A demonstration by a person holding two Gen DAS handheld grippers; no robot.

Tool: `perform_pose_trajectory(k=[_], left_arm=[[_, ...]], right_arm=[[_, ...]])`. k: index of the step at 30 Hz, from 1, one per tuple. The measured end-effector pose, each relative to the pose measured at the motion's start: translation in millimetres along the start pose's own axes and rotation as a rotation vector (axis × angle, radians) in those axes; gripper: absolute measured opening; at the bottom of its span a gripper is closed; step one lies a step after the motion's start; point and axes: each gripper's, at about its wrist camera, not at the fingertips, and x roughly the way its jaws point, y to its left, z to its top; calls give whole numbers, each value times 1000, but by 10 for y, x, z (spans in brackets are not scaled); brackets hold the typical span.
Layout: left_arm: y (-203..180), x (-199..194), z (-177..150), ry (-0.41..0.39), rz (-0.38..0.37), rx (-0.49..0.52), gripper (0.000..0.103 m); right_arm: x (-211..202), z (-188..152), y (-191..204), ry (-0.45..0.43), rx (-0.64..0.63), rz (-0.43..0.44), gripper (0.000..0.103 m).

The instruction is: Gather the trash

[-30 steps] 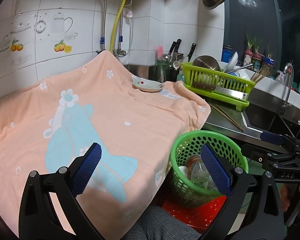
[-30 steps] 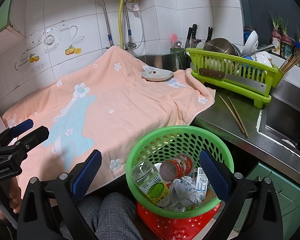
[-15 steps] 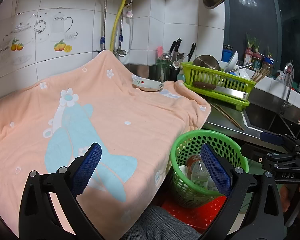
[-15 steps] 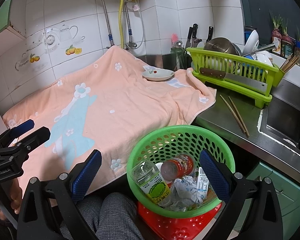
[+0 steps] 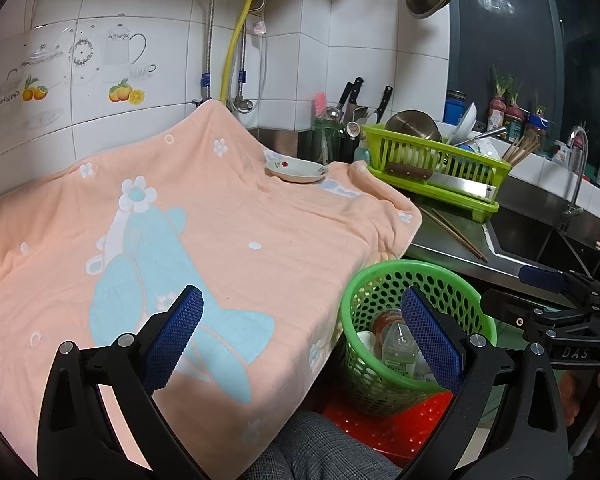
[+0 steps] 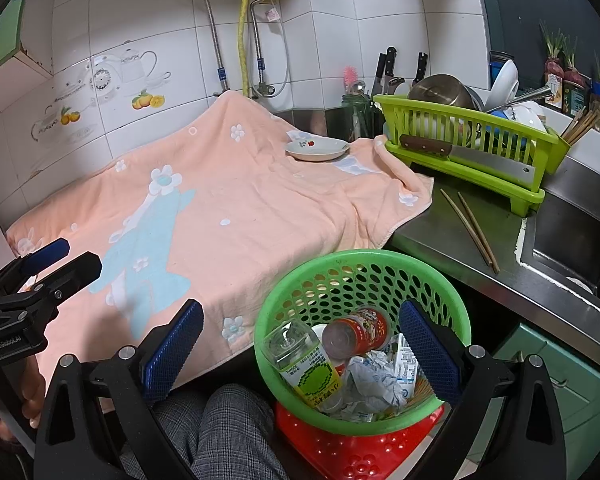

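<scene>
A green perforated basket (image 6: 456,312) (image 5: 352,292) stands on a red stool (image 6: 352,452) below the counter edge. It holds a red can (image 6: 360,330), a clear bottle with a green label (image 6: 304,364), crumpled paper (image 6: 370,380) and a small carton (image 6: 406,364). My right gripper (image 6: 300,340) is open and empty, just above the basket. My left gripper (image 5: 300,332) is open and empty, over the towel's front edge, left of the basket. Each gripper shows in the other's view: the left (image 6: 40,272), the right (image 5: 556,292).
A peach towel (image 6: 228,200) covers the counter, with a small white dish (image 6: 318,149) at its far end. A green dish rack (image 6: 472,144) with a cleaver, two chopsticks (image 6: 470,228) and a sink (image 6: 572,240) lie to the right. My knee (image 6: 228,432) is below.
Almost nothing. Both grippers stay open and nearly still; the views drift very slightly.
</scene>
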Motion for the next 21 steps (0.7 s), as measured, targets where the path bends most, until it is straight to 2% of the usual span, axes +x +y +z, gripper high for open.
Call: perform_pose_trajectory(k=[16,21], left_arm=[[-47,0,-25,-1,-3,8,98],[-71,-19,-25,-17,26,20,98]], right_arm=[[19,-30,26,4,0,4,95],[18,-29,23,3,1,5,95]])
